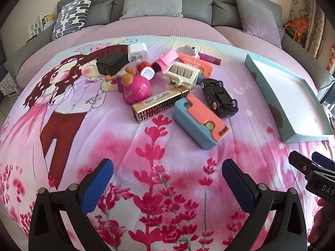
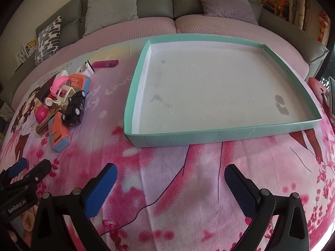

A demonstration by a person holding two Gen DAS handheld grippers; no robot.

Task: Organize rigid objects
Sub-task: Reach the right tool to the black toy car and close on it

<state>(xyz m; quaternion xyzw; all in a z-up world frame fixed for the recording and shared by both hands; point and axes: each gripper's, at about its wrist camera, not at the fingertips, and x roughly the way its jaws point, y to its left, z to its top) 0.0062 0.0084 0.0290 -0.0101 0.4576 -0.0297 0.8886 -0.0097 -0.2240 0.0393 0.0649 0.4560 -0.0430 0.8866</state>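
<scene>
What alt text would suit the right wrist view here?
An empty, shallow teal-rimmed box lies on a pink floral blanket, straight ahead of the right tongs, which are open and hold nothing. To the left sits a pile of small things, among them a black toy car, with the open left tongs at the lower left edge.

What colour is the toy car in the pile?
Black, with silver wheel hubs. The toy car shows best in the left wrist view, lying beside the blue and orange case.

Black gripper (image 1: 167,173) frames, blue-padded jaws
</scene>
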